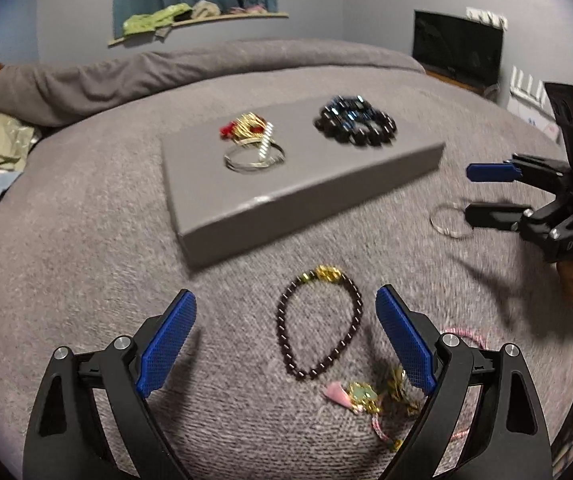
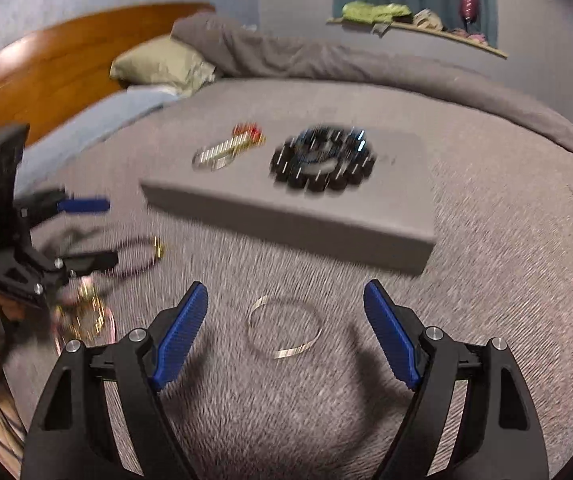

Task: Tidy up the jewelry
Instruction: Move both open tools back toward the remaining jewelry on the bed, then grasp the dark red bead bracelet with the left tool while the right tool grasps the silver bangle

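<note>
Your left gripper [image 1: 286, 336] hangs with its jaws spread wide over the grey blanket [image 1: 86, 240], straddling a dark beaded bracelet [image 1: 318, 328] with a gold clasp; your right gripper [image 2: 286, 328] is just as wide apart and empty, framing a thin silver bangle [image 2: 284, 328] that lies flat on the fabric. Behind both sits the flat grey box [image 1: 246, 200], already carrying a stack of black bead bracelets [image 1: 356, 126], a silver ring-shaped bangle [image 1: 254, 158] and a small gold-and-red piece [image 1: 242, 126]. A tangle of pink and gold jewelry [image 1: 370, 396] lies just beside your left gripper's right-hand finger.

The bangle looks light, stiff and slick — a thin metal band that will likely skate away or tip up if you pinch it flat against soft bedding. Your best hold is probably across one section of the rim, one pad inside the hoop and one outside, pressing a little into the blanket to get under the edge.

The beaded strand should behave the opposite way: limp, light, apt to sag and swing once lifted. Take it near the clasp or across both strands where they run close together, and close gently — beads on thread may roll out from between the pads.
</note>
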### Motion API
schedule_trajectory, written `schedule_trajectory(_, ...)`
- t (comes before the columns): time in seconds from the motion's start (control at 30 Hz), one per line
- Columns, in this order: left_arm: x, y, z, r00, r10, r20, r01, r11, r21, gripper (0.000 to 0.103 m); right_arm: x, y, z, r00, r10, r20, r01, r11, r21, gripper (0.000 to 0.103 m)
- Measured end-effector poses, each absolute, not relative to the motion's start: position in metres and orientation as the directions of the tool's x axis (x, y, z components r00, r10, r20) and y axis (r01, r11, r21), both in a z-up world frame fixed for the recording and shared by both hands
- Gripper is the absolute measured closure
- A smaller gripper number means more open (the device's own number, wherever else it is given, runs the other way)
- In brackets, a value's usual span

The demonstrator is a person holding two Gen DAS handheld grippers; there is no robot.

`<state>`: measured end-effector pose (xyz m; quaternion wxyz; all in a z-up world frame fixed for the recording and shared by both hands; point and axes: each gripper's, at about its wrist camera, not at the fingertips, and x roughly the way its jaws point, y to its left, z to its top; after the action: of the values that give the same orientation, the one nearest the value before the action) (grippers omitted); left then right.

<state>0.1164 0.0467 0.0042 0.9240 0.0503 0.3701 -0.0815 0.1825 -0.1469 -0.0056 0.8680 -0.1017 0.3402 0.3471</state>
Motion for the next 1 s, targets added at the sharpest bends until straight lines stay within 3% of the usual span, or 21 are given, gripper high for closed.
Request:
schedule_trajectory(0.17, 0.118, 0.040, -0.002, 0.697, -0.121, -0.707, 0.207, 0.978, 0.037, 0.014, 0.178, -0.138, -0.026, 0.508, 0.487, -0.710, -0.679, 0.734, 0.017, 0.025)
schedule_trajectory(0.23, 0.120, 0.042, -0.003, 0.687, -0.132, -0.714, 0.205, 0.979, 0.016, 0.021, 0.179, -0.138, -0.029, 0.512, 0.484, -0.710, -0.674, 0.739, 0.018, 0.026)
schedule_trajectory(0.33, 0.123, 0.043, -0.009, 0.670, -0.140, -0.729, 0.207, 0.978, 0.002, 0.034, 0.180, -0.138, -0.030, 0.521, 0.473, -0.711, -0.664, 0.748, 0.011, 0.033)
schedule_trajectory(0.43, 0.125, 0.044, -0.011, 0.664, -0.143, -0.734, 0.202, 0.979, -0.007, 0.039, 0.180, -0.137, -0.032, 0.527, 0.464, -0.712, -0.659, 0.752, 0.003, 0.041)
schedule_trajectory(0.5, 0.126, 0.048, -0.011, 0.663, -0.149, -0.734, 0.194, 0.981, -0.023, 0.042, 0.179, -0.136, -0.031, 0.533, 0.462, -0.708, -0.658, 0.753, -0.004, 0.055)
schedule_trajectory(0.87, 0.129, 0.046, -0.018, 0.645, -0.156, -0.748, 0.197, 0.980, -0.034, 0.049, 0.180, -0.127, -0.033, 0.529, 0.456, -0.716, -0.659, 0.752, -0.008, 0.054)
schedule_trajectory(0.97, 0.128, 0.042, -0.017, 0.643, -0.168, -0.748, 0.216, 0.976, -0.034, 0.058, 0.180, -0.126, -0.034, 0.528, 0.456, -0.716, -0.658, 0.753, -0.007, 0.054)
schedule_trajectory(1.0, 0.128, 0.040, -0.017, 0.641, -0.174, -0.748, 0.224, 0.974, -0.035, 0.067, 0.180, -0.125, -0.033, 0.530, 0.456, -0.715, -0.659, 0.753, -0.008, 0.054)
